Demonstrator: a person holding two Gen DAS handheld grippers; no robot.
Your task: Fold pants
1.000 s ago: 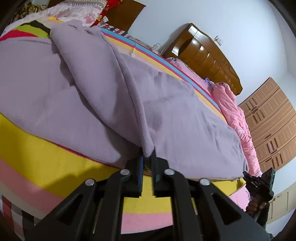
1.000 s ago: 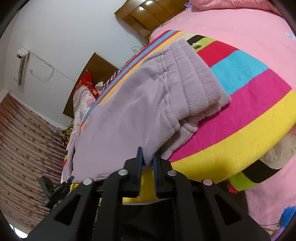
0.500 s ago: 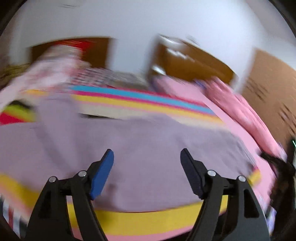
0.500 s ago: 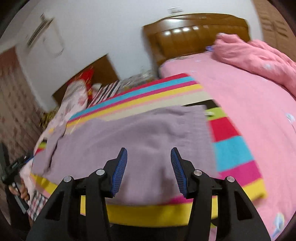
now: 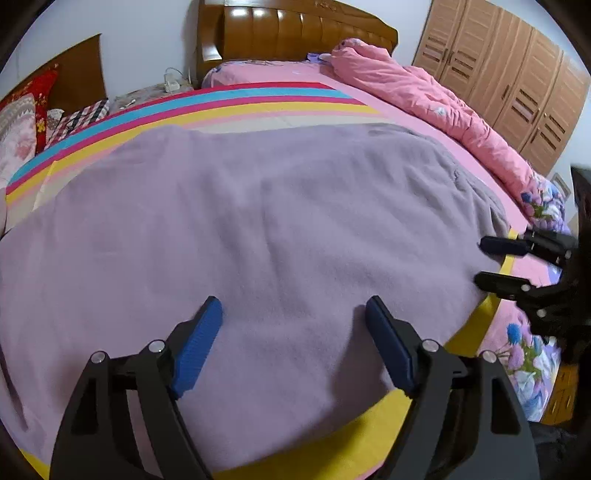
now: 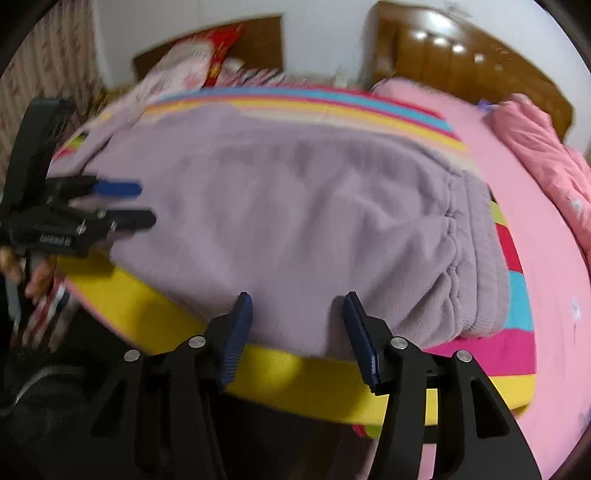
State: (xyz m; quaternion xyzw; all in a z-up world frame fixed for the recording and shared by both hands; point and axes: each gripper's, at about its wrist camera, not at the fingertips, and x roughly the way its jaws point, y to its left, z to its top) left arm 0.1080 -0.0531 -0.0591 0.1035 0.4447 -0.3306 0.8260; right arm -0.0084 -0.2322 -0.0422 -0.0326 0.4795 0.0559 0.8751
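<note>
While both tools hang with jaws spread and holding nothing, having just been opening, the left gripper (image 5: 293, 314) and right gripper (image 6: 297, 308) hover over lilac pants (image 5: 258, 229) lying flat lengthwise on a striped blanket (image 5: 258, 107); the next fold likely needs matched, level pinches at one end

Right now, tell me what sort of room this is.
A bedroom, most likely: a wooden headboard, a pink quilt bunched on the bed, and a wooden wardrobe along the wall.
</note>
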